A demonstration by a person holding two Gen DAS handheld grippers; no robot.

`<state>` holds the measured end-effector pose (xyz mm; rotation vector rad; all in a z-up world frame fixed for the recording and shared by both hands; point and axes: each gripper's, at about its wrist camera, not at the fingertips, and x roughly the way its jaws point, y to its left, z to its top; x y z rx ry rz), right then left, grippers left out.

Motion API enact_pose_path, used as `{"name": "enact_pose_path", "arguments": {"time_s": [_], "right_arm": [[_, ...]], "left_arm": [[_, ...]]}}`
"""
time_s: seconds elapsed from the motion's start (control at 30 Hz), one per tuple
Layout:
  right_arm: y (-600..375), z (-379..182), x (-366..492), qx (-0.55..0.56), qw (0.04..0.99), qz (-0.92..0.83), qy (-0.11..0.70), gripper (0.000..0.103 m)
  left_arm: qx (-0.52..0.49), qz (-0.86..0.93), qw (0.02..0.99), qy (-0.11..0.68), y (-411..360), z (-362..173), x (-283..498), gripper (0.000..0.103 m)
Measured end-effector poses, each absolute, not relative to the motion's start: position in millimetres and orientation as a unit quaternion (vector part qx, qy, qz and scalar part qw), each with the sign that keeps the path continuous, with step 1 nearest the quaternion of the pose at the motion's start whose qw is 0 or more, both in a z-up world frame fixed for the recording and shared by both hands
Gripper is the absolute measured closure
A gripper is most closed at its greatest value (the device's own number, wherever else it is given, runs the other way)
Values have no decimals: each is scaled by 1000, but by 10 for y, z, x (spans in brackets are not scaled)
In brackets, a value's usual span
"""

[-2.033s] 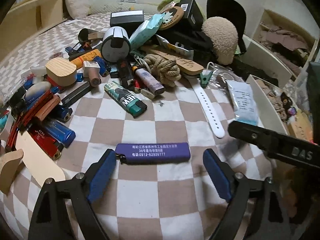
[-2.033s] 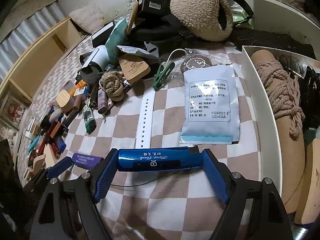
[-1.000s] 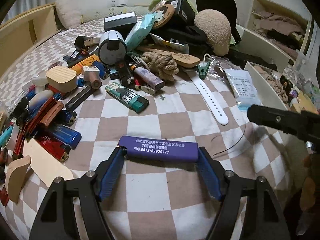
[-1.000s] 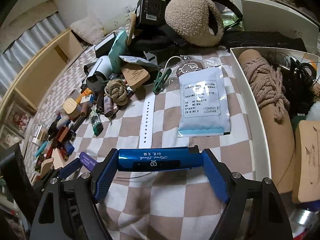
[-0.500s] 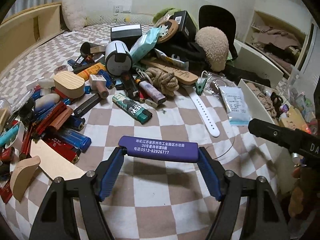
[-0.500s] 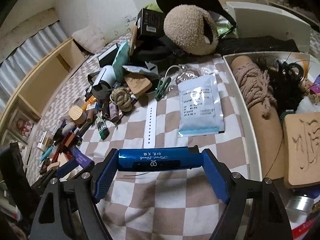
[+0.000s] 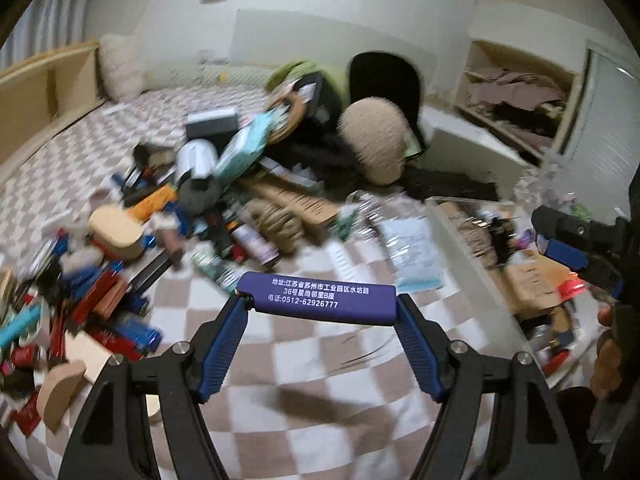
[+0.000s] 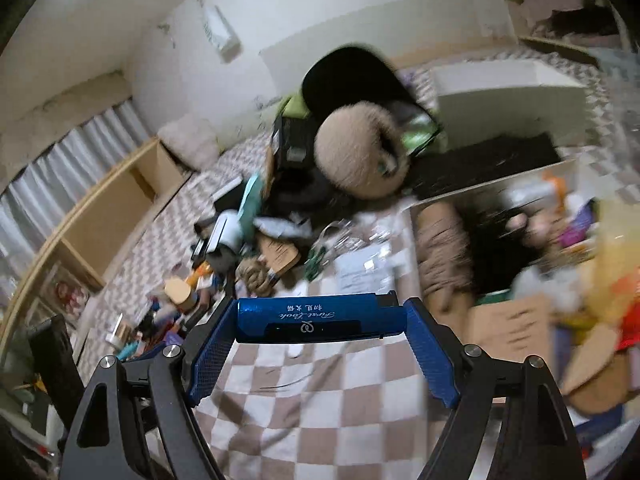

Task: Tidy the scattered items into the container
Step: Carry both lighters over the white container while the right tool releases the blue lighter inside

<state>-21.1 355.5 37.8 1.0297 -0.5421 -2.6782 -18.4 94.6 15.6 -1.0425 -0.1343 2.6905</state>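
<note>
My left gripper [image 7: 318,306] is shut on a purple lighter [image 7: 316,298] with white print, held crosswise above the checkered cloth. My right gripper [image 8: 318,326] is shut on a shiny blue lighter [image 8: 308,320], also held in the air; it also shows at the right edge of the left wrist view [image 7: 576,248], above the white container [image 7: 452,224]. The container [image 8: 496,184] holds a rope-wrapped roll [image 8: 440,240], wooden blocks and other bits. Both views are blurred by motion.
A pile of lighters, wooden pieces, a knotted rope [image 7: 276,220], a white cylinder [image 7: 198,160] and boxes lies at the left and back. A fuzzy beige hat [image 7: 372,140] sits behind. A white pouch [image 7: 416,248] and white strap lie near the container.
Both grippers have risen well above the cloth with their lighters. The left one closed on the purple lighter earlier; the right one has swung toward the container.
</note>
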Motion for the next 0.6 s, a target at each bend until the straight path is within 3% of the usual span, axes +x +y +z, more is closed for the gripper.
{"name": "enact_pose_path", "arguments": {"time_s": [0.37,0.6], "right_arm": [[4516,740,245,346,10,-927,-146,20],[4837,450,428,380,-39,-913,-141,20]], "left_arm": [[-333,902,273,-17,1905,492,-125,29],[-349,871,347,7,2489,475,-39,29]]}}
